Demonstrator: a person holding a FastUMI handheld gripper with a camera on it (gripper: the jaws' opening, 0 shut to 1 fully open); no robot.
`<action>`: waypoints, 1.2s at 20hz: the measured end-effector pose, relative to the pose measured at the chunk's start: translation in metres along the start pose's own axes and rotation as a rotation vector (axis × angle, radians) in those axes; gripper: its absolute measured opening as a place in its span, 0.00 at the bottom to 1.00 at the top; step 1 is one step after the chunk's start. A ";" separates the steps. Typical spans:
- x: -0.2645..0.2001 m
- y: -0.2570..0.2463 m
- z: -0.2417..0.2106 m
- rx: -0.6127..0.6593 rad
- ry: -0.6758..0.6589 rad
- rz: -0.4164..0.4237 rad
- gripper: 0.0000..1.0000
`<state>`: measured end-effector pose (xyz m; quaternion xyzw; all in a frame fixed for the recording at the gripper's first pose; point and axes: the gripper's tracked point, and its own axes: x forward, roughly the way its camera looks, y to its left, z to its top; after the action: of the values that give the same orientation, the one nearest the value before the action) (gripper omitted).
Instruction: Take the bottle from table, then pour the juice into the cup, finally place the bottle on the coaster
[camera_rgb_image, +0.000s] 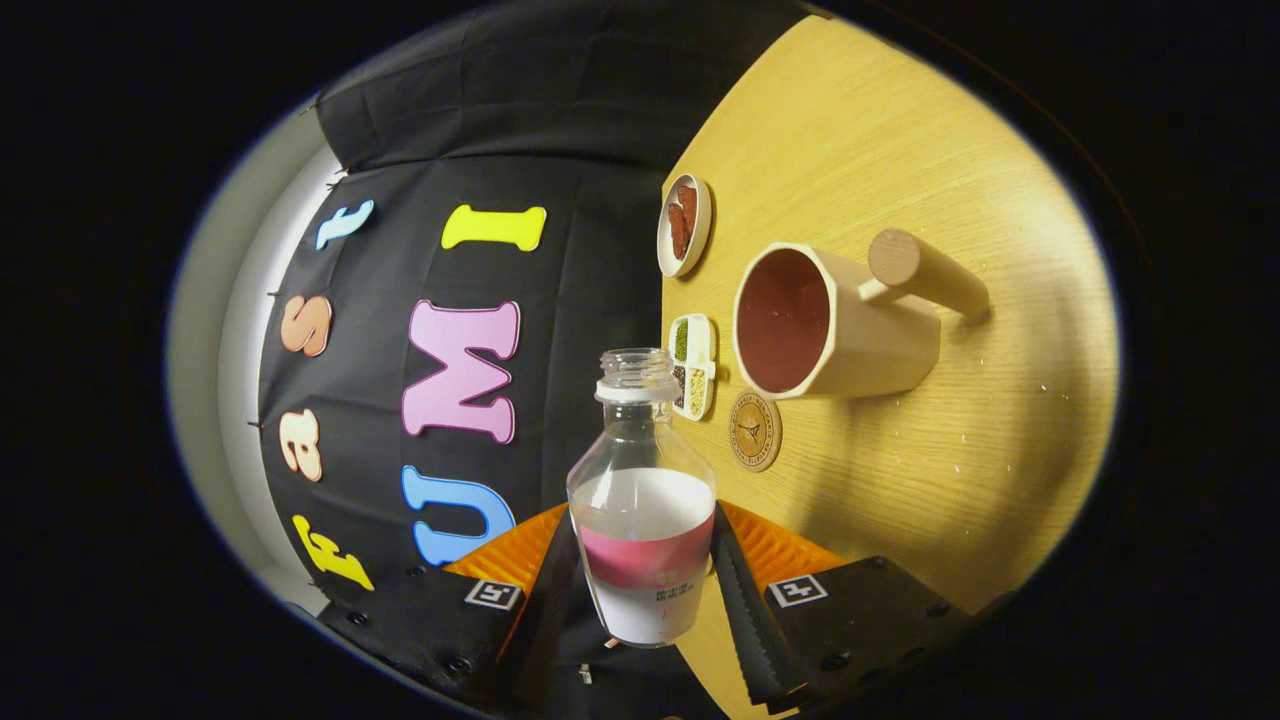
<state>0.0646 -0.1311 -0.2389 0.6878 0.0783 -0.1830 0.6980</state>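
Observation:
My gripper (640, 545) is shut on a clear bottle (640, 500) with a white and pink label. Both fingers (745, 600) press on its lower body. The bottle's mouth (636, 366) has no cap and points straight ahead, beyond the fingertips. The gripper is rolled onto its side, so the bottle lies about parallel to the wooden table (960, 420). A beige cup (830, 320) with a round wooden handle (925, 272) stands ahead and to one side of the mouth; its inside looks reddish. A round wooden coaster (755, 430) lies just before the cup. I cannot tell any liquid in the bottle.
A small compartment dish (692, 365) with seeds sits between the bottle's mouth and the cup. A round dish (684, 225) of red-brown pieces lies farther along the table's back edge, against the black booth wall (500, 130).

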 end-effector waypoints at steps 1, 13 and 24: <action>0.002 -0.001 0.000 0.013 -0.001 -0.003 0.74; 0.010 0.002 0.010 0.217 -0.080 0.020 0.74; 0.017 0.003 0.005 0.304 -0.096 0.017 0.74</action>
<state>0.0803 -0.1390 -0.2424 0.7766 0.0106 -0.2197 0.5903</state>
